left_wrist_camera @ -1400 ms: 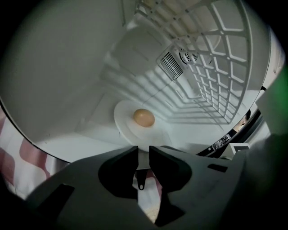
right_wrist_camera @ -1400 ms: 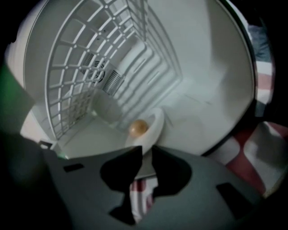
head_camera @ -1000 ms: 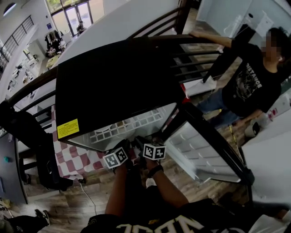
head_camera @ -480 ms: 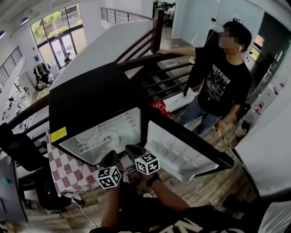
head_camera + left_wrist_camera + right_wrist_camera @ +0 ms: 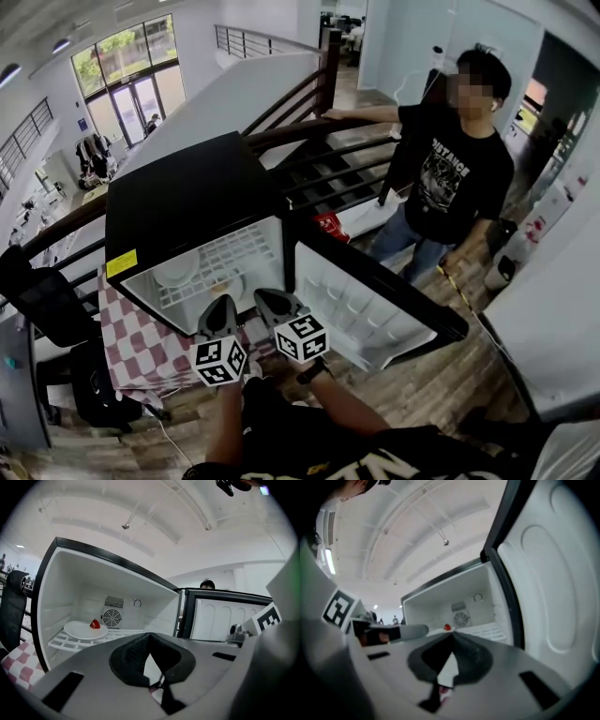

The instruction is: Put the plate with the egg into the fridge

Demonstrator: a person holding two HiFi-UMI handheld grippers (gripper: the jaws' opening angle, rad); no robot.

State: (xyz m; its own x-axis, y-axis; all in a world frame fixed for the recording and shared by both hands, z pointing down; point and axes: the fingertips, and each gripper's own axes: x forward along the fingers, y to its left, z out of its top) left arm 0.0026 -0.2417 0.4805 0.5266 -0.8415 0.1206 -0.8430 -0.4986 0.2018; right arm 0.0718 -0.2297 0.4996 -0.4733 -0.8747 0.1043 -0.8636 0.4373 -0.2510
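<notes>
A small black fridge [image 5: 187, 202] stands open, its white inside facing me. On its wire shelf lies a white plate [image 5: 82, 630] with a small red egg-shaped thing [image 5: 94, 624] on it; the plate [image 5: 176, 273] also shows in the head view. In the right gripper view only the red thing [image 5: 447, 627] peeks over the jaws. My left gripper [image 5: 221, 306] and right gripper [image 5: 266, 299] hover side by side just in front of the opening, both shut and empty. Neither the left gripper [image 5: 149, 637] nor the right gripper [image 5: 452, 637] touches the plate.
The fridge door [image 5: 375, 305] swings wide open to the right, close beside my right gripper. A person [image 5: 459, 178] in a black T-shirt stands behind it by a dark stair railing [image 5: 309, 127]. A red-checked cloth [image 5: 131, 337] hangs under the fridge, and a black chair [image 5: 42, 300] stands at the left.
The head camera has lifted, bringing the fridge's inside and the plate on its shelf into view. Both grippers have drawn back a little from the opening with nothing in them.
</notes>
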